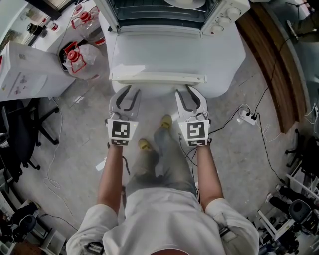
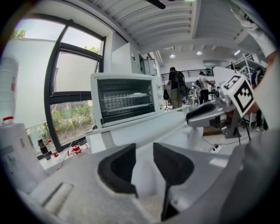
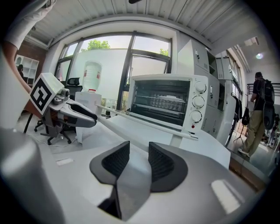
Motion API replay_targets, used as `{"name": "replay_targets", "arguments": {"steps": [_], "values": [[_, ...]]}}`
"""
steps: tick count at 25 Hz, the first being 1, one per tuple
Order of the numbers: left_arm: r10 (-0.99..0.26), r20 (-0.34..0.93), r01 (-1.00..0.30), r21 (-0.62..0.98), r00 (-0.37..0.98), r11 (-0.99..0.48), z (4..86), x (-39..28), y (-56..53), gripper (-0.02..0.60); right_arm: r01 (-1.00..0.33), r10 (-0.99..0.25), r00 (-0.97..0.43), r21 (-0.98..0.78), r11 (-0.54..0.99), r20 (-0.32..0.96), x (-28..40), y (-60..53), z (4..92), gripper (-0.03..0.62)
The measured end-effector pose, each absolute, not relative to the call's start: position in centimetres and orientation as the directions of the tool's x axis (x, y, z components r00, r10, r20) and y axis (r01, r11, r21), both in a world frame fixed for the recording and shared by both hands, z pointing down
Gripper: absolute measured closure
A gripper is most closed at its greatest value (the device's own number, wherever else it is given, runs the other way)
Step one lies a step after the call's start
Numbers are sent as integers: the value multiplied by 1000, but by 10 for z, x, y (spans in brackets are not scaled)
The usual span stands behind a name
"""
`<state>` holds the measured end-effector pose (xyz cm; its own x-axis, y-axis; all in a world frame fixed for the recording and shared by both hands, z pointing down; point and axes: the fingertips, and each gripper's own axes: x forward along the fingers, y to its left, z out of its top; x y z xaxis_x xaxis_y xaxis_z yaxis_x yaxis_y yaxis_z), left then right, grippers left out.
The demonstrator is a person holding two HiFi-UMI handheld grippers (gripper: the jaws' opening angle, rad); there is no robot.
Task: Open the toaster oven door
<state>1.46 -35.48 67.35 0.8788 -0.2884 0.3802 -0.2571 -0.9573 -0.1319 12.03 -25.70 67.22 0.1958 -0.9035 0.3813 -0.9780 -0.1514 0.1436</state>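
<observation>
The white toaster oven (image 1: pixel 164 12) stands at the top of the head view with its door (image 1: pixel 164 50) folded down flat toward me. The door's white bar handle (image 1: pixel 157 78) runs along its near edge. My left gripper (image 1: pixel 124 97) sits just short of the handle's left part, and my right gripper (image 1: pixel 192 98) just short of its right part. Both are open and hold nothing. In the left gripper view the dark pads (image 2: pixel 120 168) stand apart, with the oven (image 2: pixel 124 98) ahead. In the right gripper view the pads (image 3: pixel 162 164) are also apart, below the handle (image 3: pixel 144 120).
Clear bottles with red caps (image 1: pixel 79 55) and a white box (image 1: pixel 27 72) lie to the oven's left. A power strip (image 1: pixel 247 116) with cables lies on the floor at right, beside a wooden ledge (image 1: pixel 271 55). A dark office chair (image 1: pixel 20 134) stands at left. People (image 2: pixel 175 87) stand far behind.
</observation>
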Motion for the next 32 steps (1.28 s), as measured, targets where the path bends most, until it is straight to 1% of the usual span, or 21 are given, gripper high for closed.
{"name": "replay_targets", "arguments": {"steps": [12,18,28,32], "values": [[-279,362,-249,-127,890,-960,662,7,-353,465,-978,-901,197,140,-154,386,107,-254,666,474],[-279,362,-257,-109,890,-960,647,1,-351,465,-979,-901,200,105,-173,384,101,-250,649,474],[-308,323,-302,-70,895,-951,564,-25,-341,476,-972,-904,232,64,-224,359,84,-232,569,474],[-327,289,-323,-63,900,-944,522,-39,-341,488,-971,-916,239,69,-230,321,74,-230,526,474]]}}
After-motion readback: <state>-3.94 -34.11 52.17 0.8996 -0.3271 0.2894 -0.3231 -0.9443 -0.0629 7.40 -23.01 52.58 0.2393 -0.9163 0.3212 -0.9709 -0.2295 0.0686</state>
